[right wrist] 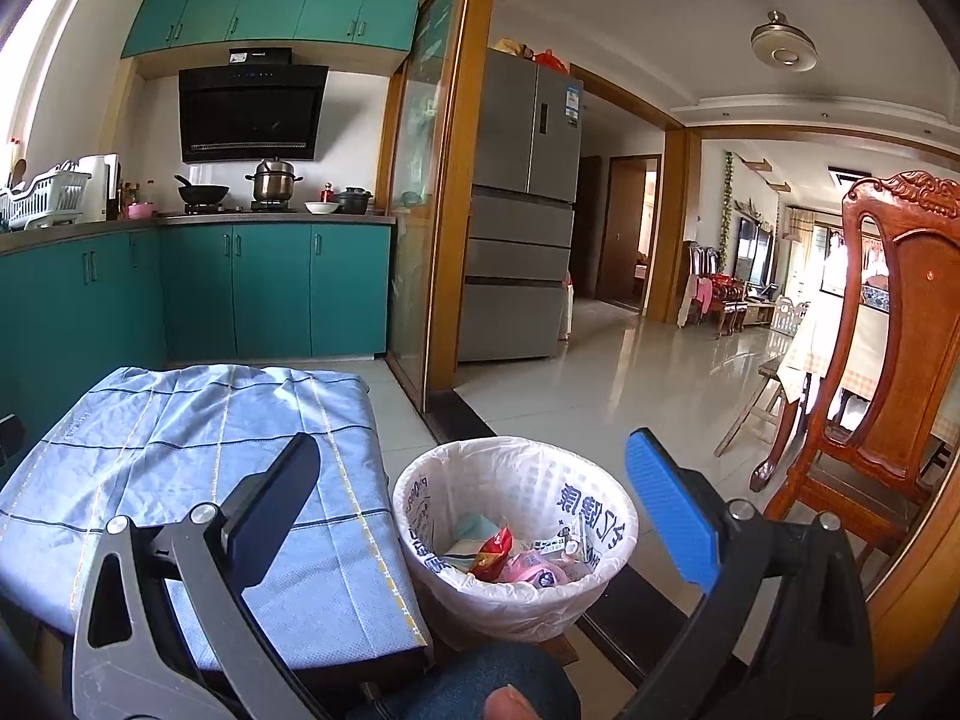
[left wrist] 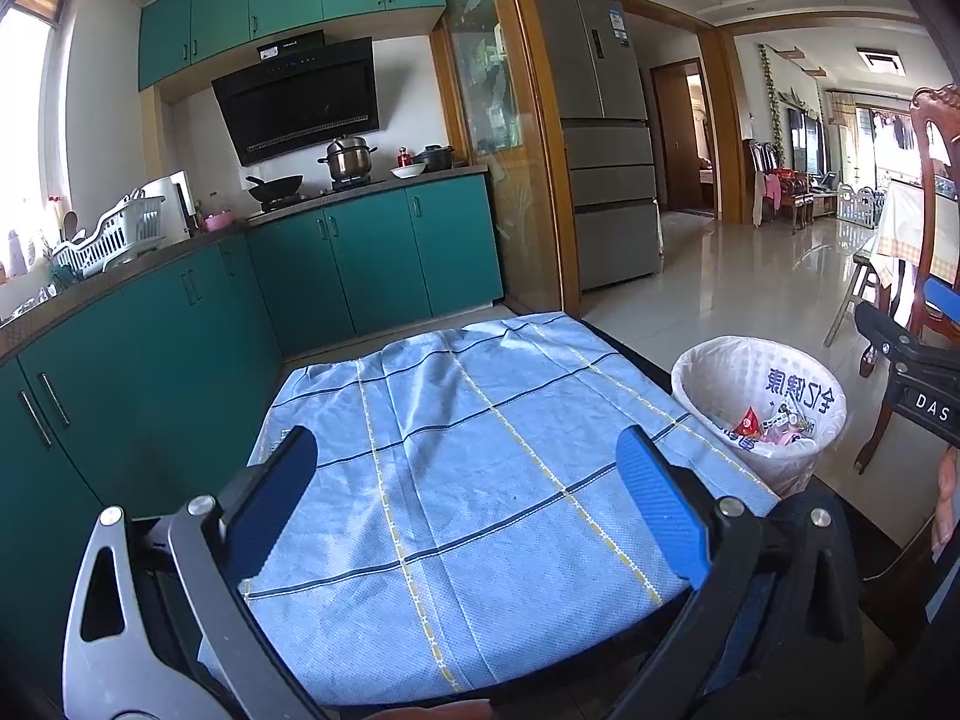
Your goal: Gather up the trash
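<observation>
Both grippers agape — bare checked tablecloth, teal kitchen

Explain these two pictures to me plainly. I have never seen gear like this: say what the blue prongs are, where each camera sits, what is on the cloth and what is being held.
A person holds a hand tool in each hand; each ends in a two-finger claw with a camera looking along it. One picture looks past the left claw over a table with a blue checked cloth; no trash shows on it. The other looks past the right claw, above a trash bin lined with a white bag, wrappers inside. Both claws are open, holding nothing.
</observation>
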The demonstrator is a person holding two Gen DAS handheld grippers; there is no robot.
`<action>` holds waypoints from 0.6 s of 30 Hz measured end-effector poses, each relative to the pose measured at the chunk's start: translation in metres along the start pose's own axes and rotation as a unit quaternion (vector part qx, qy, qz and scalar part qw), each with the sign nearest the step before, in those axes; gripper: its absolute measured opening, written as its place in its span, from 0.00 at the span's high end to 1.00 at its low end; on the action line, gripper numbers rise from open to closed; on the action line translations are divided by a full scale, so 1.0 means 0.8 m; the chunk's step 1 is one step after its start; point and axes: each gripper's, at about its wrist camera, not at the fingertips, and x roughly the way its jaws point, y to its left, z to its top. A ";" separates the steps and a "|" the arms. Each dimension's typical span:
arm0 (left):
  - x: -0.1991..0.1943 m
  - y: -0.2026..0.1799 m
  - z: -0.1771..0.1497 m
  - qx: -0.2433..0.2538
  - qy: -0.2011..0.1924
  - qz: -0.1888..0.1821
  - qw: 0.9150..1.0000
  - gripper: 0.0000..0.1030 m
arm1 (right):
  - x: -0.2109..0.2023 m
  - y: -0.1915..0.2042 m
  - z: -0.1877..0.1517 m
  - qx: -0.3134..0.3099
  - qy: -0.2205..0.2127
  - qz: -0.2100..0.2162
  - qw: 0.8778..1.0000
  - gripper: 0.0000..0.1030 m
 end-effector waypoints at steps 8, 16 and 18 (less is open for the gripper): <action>0.004 -0.001 -0.001 -0.001 0.005 -0.003 1.000 0.03 | 0.000 -0.002 -0.003 0.001 0.003 -0.002 1.000 0.03; 0.007 -0.002 -0.003 -0.001 0.011 -0.004 1.000 0.03 | 0.003 -0.004 -0.005 0.001 0.007 -0.002 1.000 0.03; 0.008 -0.002 -0.004 -0.002 0.011 -0.003 1.000 0.03 | 0.003 -0.003 -0.004 0.000 0.008 -0.003 1.000 0.03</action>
